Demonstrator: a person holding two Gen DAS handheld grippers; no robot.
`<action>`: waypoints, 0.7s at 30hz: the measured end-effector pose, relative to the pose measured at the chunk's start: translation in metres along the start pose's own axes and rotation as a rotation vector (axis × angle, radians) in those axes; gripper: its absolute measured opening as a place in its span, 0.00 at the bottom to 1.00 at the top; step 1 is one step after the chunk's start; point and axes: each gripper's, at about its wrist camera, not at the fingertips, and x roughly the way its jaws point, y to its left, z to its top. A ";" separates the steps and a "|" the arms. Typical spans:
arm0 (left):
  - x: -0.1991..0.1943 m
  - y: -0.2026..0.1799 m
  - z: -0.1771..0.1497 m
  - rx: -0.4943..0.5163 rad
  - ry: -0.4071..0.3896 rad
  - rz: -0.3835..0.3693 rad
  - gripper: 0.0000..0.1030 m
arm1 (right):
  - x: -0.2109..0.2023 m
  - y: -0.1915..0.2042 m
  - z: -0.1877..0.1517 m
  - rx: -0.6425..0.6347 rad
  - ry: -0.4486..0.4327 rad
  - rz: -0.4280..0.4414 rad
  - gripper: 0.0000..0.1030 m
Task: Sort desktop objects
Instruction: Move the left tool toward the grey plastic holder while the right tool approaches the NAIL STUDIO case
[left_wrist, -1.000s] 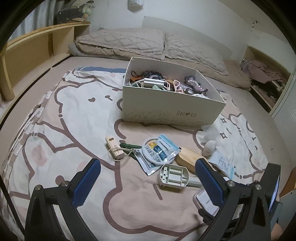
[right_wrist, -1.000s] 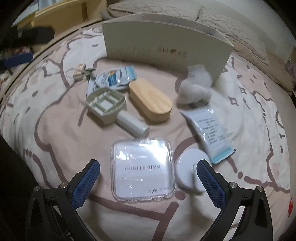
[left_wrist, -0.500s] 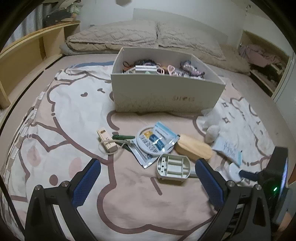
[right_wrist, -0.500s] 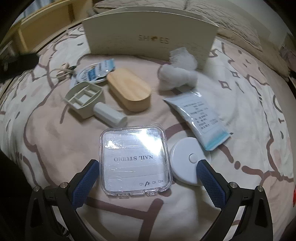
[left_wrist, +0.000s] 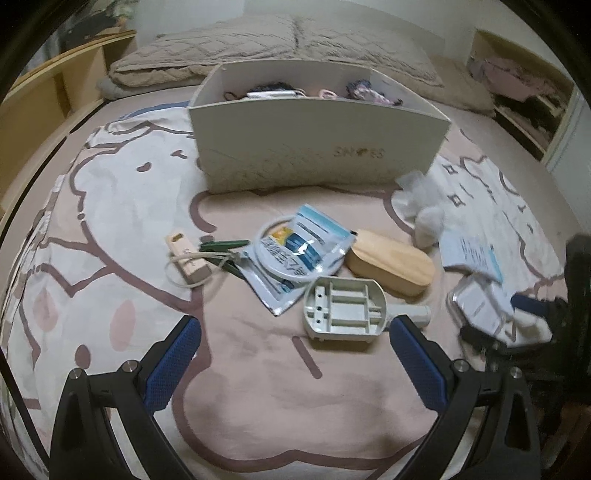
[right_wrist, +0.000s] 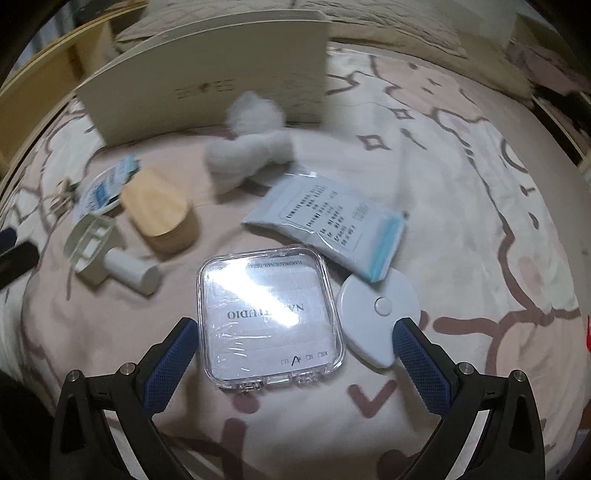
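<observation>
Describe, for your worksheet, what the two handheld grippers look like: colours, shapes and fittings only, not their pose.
The left gripper and right gripper look alike. Each has two black plastic arms that splay outward, with silver screw heads at the joints. Each finger ends in a long blue pad with a fine dimpled texture. No cables, labels or sleeves show.

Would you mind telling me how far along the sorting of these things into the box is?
Some small items already lie in the box. Nothing is in hand: both the left gripper and the right gripper are open and empty, the right one hovering at the clear case. Left on the bedspread: the case, white disc, pouch, wooden lid, tray and foil packet.
</observation>
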 end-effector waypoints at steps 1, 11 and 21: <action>0.002 -0.002 -0.001 0.012 0.005 0.000 1.00 | 0.001 -0.003 0.000 0.008 0.002 -0.011 1.00; 0.024 -0.038 0.002 0.212 0.050 0.028 1.00 | 0.006 -0.010 0.005 0.029 0.006 -0.015 1.00; 0.051 -0.047 0.003 0.310 0.086 0.113 1.00 | 0.007 -0.011 0.005 0.035 0.004 -0.009 1.00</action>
